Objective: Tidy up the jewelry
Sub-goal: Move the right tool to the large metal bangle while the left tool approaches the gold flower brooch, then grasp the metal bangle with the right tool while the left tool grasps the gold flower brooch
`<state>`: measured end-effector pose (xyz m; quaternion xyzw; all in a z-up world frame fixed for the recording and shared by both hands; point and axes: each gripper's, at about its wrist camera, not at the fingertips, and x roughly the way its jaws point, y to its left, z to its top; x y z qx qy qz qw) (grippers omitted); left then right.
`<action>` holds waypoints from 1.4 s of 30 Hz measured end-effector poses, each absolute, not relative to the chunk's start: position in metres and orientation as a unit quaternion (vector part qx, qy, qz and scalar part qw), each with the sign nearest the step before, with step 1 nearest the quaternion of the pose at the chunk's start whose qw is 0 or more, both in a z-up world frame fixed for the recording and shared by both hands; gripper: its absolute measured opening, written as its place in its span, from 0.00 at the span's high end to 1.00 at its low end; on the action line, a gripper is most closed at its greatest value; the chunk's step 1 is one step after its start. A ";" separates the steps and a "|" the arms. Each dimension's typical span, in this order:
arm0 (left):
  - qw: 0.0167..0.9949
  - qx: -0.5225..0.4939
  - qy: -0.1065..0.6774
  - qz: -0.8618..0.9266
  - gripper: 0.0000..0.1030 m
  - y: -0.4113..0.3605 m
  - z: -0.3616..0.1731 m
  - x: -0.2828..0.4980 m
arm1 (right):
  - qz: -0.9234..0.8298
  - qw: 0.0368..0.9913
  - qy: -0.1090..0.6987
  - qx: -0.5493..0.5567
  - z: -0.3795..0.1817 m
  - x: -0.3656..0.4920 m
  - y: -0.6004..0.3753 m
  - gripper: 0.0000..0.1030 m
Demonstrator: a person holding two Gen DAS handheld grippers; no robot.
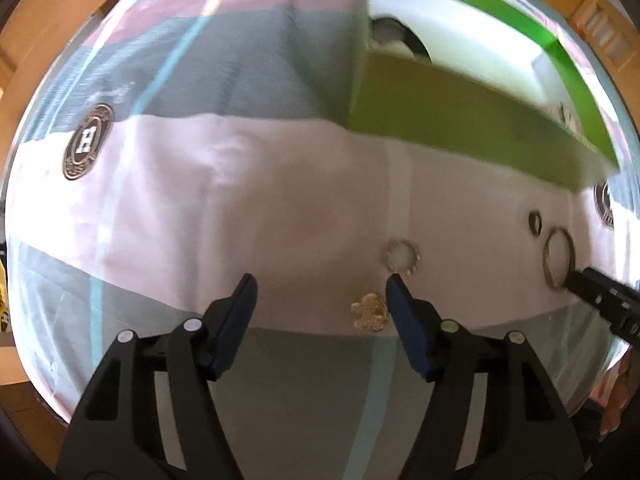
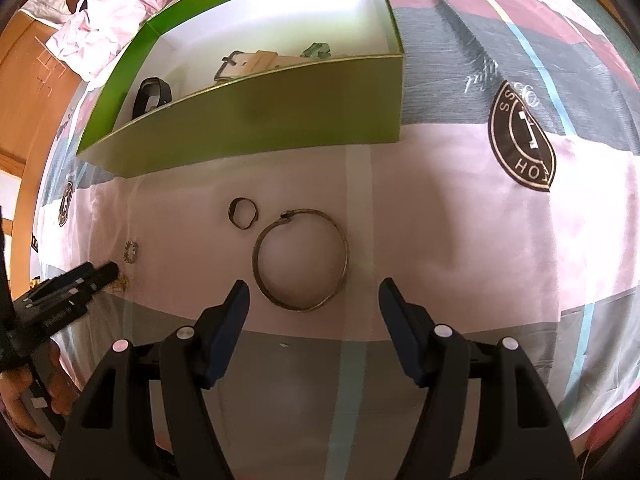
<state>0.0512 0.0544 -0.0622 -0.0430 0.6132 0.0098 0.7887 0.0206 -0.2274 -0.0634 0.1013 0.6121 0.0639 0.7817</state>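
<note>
Both jaws gape with nothing between them: left hand-held gripper, right hand-held gripper. The bangle lies mid-frame, below the green box. Best lower straight, pinching its rim.

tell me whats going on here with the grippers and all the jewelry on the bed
A person is sorting jewelry on a patterned bedsheet with a gripper in each hand. The left gripper is open above a small gold piece and a beaded ring. The right gripper is open over a large bangle, with a smaller ring beside it. Neither holds anything. The green box behind already contains a few items.
</note>
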 end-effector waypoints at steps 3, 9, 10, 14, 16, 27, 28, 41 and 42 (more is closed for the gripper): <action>0.785 -0.050 0.617 -0.012 0.32 0.057 -0.057 0.051 | 0.065 0.781 0.613 0.099 -0.063 0.021 -0.226 0.35; 0.773 -0.026 0.633 -0.030 0.31 0.047 -0.065 0.046 | 0.064 0.779 0.617 0.094 -0.066 0.021 -0.221 0.35; 0.772 -0.022 0.634 -0.030 0.31 0.044 -0.067 0.045 | 0.064 0.778 0.618 0.093 -0.066 0.021 -0.220 0.35; 0.769 -0.018 0.638 -0.032 0.40 0.036 -0.071 0.047 | 0.064 0.778 0.619 0.089 -0.068 0.022 -0.217 0.35; 0.770 -0.014 0.637 -0.030 0.40 0.029 -0.074 0.049 | 0.062 0.779 0.618 0.085 -0.069 0.023 -0.216 0.35; 0.771 -0.001 0.636 -0.031 0.32 -0.013 -0.081 0.058 | 0.056 0.788 0.612 0.048 -0.074 0.032 -0.197 0.35; 0.771 -0.002 0.636 -0.031 0.30 -0.012 -0.081 0.058 | 0.055 0.788 0.611 0.042 -0.075 0.032 -0.193 0.35; 0.768 -0.002 0.640 -0.030 0.20 -0.020 -0.084 0.065 | 0.092 0.783 0.612 0.062 -0.062 0.031 -0.188 0.35; 0.768 -0.001 0.640 -0.030 0.20 -0.020 -0.085 0.064 | 0.090 0.782 0.614 0.052 -0.063 0.030 -0.185 0.35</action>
